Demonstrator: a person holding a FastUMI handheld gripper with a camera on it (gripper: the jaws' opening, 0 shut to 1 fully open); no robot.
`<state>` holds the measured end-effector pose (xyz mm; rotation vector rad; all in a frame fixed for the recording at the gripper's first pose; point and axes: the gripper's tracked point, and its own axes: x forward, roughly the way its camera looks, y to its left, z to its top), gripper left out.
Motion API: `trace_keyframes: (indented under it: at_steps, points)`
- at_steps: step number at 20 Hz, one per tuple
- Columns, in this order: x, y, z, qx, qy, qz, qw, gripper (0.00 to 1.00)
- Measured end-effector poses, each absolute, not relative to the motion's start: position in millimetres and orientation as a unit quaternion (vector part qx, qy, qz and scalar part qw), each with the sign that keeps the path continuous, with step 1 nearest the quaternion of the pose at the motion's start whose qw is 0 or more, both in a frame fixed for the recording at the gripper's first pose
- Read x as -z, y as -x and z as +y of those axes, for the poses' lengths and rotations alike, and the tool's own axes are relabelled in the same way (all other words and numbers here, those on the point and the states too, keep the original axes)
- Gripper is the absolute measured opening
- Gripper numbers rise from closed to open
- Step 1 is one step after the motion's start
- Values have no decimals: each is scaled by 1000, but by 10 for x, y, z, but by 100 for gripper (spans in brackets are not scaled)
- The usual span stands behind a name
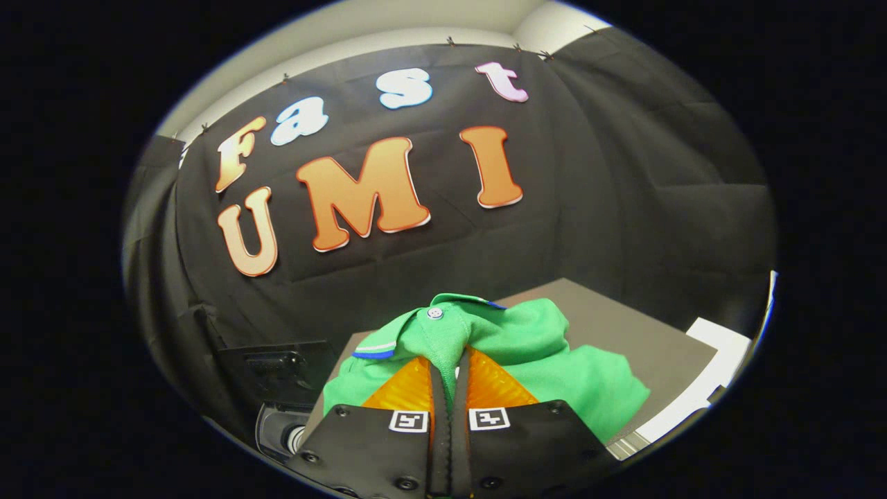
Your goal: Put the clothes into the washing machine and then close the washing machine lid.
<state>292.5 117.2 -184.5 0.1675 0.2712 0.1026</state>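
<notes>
The gripper (449, 360) is tilted upward, so that it looks more at the booth's black cloth wall (624, 194) than down at the bench (624, 333). Its two fingers (409, 388) are drawn almost together, with only a thin slit left between them, and a fold of a green shirt (527, 346) is pinched in that slit, both fingers pressing on the cloth. Each finger has a ribbed, translucent pad, and a small square marker sits at the base of each.

The green shirt is bunched up around and just ahead of the fingertips. It is a polo-style garment in a fine knit fabric. Its collar (378, 348) is edged with white and blue stripes, and a small round pale button (435, 313) sits at the placket near the top of the bundle. The rest of the shirt spills to the right of the fingers in soft, rounded folds, over the grey bench; whether it rests on the surface or hangs above it cannot be told.

The bench is flat, matte and grey, with a far corner showing beyond the shirt. At its right edge lies something flat and white (721, 346). Left of the fingers and lower down sits a dark machine part (284, 367) with a glossy rounded rim; what it is cannot be told.
</notes>
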Motion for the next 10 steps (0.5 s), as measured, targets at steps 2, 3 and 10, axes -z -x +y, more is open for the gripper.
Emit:
trace_keyframes:
  at_steps: [2,3,10]
  points:
    - [1706,-2776,1178,-58,-81,112,989,8]
    - [1635,-2703,1188,-61,-84,106,989,8]
    - [1097,-2586,1411,-68,-93,57,992,8]
